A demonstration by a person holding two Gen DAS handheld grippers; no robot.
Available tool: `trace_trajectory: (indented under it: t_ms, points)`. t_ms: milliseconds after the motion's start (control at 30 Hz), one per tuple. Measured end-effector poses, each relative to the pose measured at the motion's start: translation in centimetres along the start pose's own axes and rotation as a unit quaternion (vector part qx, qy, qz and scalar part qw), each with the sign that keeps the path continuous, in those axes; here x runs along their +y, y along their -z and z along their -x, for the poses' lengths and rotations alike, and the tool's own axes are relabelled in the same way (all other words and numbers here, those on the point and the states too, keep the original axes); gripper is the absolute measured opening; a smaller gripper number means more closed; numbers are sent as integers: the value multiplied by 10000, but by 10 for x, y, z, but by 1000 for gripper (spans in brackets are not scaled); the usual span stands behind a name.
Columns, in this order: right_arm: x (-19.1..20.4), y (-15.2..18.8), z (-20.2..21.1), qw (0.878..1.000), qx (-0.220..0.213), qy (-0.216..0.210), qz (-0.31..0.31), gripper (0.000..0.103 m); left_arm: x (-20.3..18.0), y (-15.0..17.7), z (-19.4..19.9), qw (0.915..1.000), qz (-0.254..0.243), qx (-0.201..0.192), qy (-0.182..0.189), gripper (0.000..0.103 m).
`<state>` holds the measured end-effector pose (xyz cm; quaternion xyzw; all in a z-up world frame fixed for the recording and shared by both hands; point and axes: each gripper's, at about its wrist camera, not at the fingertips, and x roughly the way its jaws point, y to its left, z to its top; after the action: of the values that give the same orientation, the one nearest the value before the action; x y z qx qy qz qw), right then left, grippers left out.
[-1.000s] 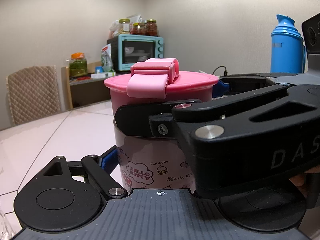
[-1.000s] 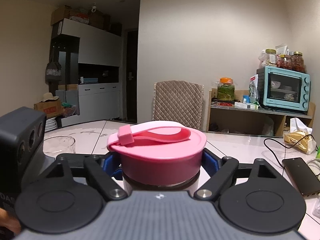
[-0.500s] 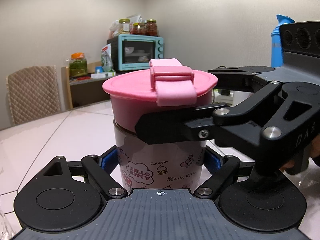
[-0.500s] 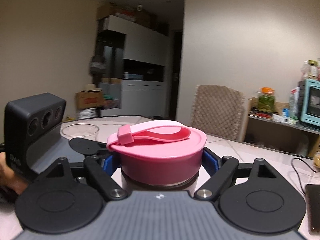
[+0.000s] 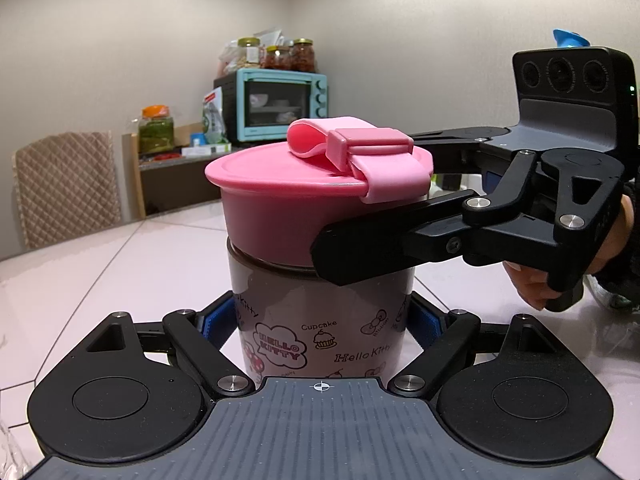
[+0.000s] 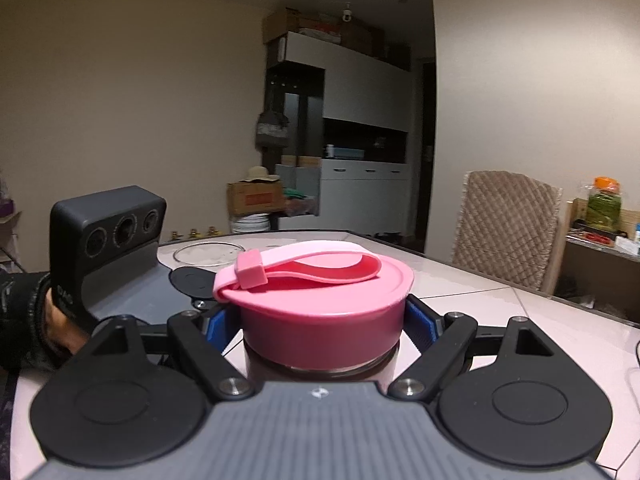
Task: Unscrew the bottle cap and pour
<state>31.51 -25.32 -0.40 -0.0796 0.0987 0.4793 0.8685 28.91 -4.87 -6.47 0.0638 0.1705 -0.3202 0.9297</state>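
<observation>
A Hello Kitty bottle (image 5: 320,320) with a wide pink cap (image 5: 280,200) and a pink strap (image 5: 360,148) stands upright on the pale table. My left gripper (image 5: 320,324) is shut on the bottle's body, blue pads on both sides. My right gripper (image 6: 324,320) is shut on the pink cap (image 6: 320,320), reaching in from the right in the left wrist view (image 5: 440,232). The cap sits on the bottle, slightly tilted. The left gripper's body (image 6: 108,248) shows at the left of the right wrist view.
A glass bowl (image 6: 208,254) sits on the table beyond the bottle in the right wrist view. A quilted chair (image 6: 508,232) stands at the table's far edge. A blue toaster oven (image 5: 280,104) and jars sit on a shelf. A blue thermos top (image 5: 568,38) shows behind the right gripper.
My right gripper has swung round the bottle with the cap in it; the cap's strap has turned from facing left of centre to the right. The left gripper and bottle stayed still.
</observation>
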Motion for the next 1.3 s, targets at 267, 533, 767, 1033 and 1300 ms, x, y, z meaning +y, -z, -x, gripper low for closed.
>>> trace_trajectory:
  t_ms: [267,533,767,1033,1300]
  points:
    - [6,-2,3,9996,40,256,-107,97,0,-1,0,10000,-1,2,-2,90]
    - [35,-4,5,9920,79,1248,-186,100,-1,-1,0,10000,1,2,-1,90]
    - [66,-7,0,9755,46,2187,-256,100,0,-1,0,10000,0,2,-1,90]
    - [72,-1,-23,9650,90,2592,-388,100,1,-1,-1,10000,-1,2,-1,90]
    - [70,5,-27,9567,-22,2837,-649,98,2,0,-2,10000,-2,2,-2,90]
